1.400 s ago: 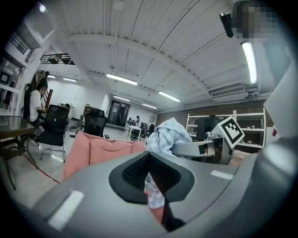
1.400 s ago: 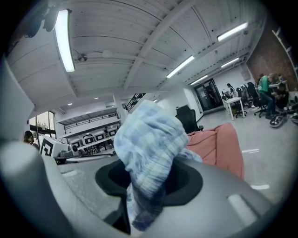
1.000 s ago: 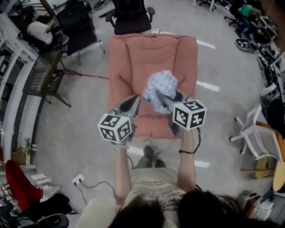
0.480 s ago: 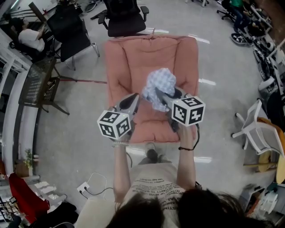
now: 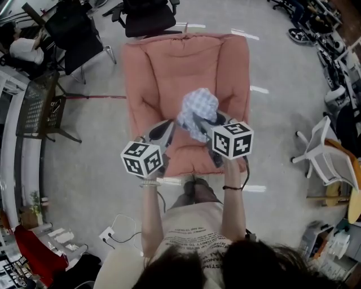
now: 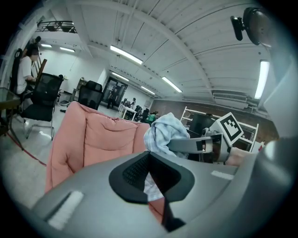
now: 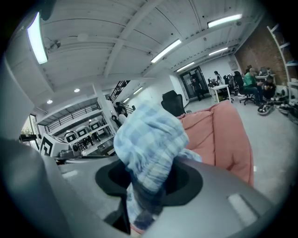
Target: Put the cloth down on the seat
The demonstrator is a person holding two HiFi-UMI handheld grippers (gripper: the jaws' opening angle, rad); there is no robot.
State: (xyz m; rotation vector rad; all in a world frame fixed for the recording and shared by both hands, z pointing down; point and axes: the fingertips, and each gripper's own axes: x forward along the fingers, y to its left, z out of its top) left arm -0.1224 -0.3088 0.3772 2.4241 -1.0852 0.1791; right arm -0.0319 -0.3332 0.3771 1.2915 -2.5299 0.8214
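Observation:
A light blue checked cloth (image 5: 198,110) hangs bunched over the front of the pink padded seat (image 5: 186,62). My right gripper (image 5: 197,121) is shut on the cloth (image 7: 149,144), which bulges up out of the jaws and hides their tips. The cloth is clear of the cushion. My left gripper (image 5: 168,125) hovers just left of the cloth, its jaws together with nothing in them. In the left gripper view the cloth (image 6: 165,132) and the right gripper's finger (image 6: 191,145) are ahead, and the seat's back (image 6: 102,135) stands behind them.
Black office chairs (image 5: 148,14) (image 5: 76,34) stand behind the seat. A dark mesh table (image 5: 36,107) is at the left and a white chair (image 5: 321,163) at the right. Cables and a socket strip (image 5: 107,231) lie on the floor near the person's feet.
The person has stepped nearer to the seat, so it fills more of the head view. Both grippers and the cloth have kept their pose; the grip is unchanged.

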